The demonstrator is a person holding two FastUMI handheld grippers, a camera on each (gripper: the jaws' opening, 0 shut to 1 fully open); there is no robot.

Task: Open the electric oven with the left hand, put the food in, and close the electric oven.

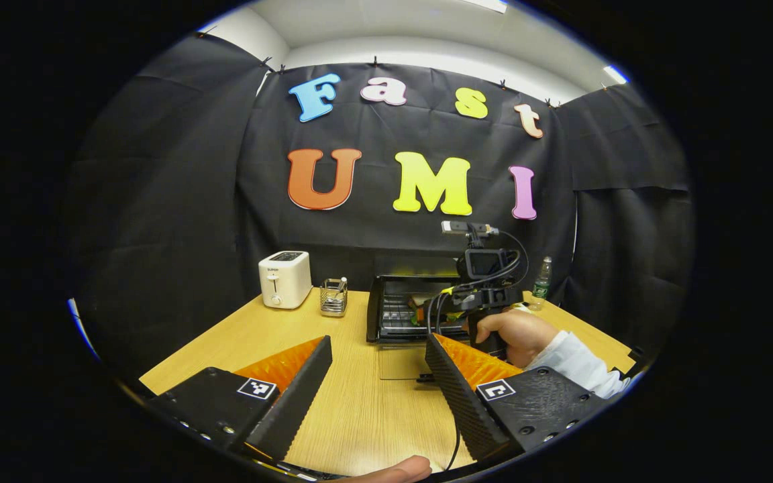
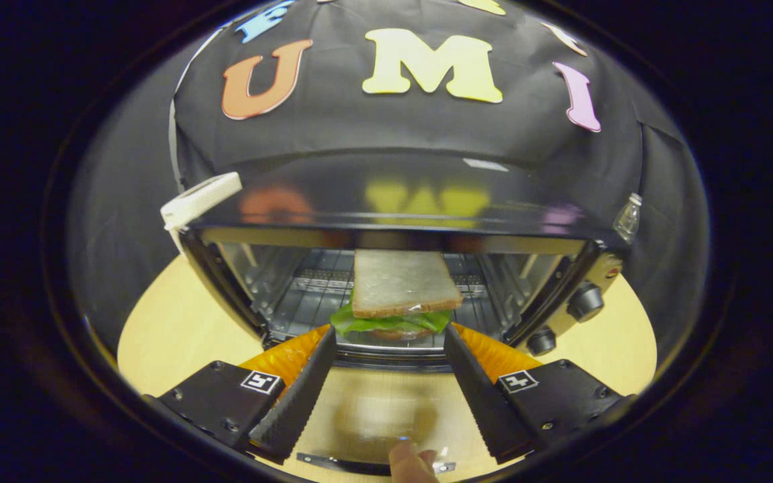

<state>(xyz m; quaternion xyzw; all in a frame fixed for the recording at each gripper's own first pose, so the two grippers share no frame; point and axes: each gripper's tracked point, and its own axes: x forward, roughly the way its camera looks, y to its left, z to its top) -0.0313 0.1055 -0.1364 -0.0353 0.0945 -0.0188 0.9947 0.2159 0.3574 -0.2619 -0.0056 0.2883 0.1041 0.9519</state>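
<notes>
Left gripper view: set back over the table (image 1: 239,335), facing the booth wall, oven (image 1: 393,312) well ahead. Right gripper view: close at the oven's (image 2: 400,201) open mouth, looking straight in. Both views share oven, sandwich (image 2: 400,295) and tabletop.

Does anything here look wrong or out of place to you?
Nothing stands out. The sandwich sits flat on the rack inside the open oven, near the front edge, with lettuce poking out. The right gripper is open just before it. The toaster and bottle stand upright.
</notes>
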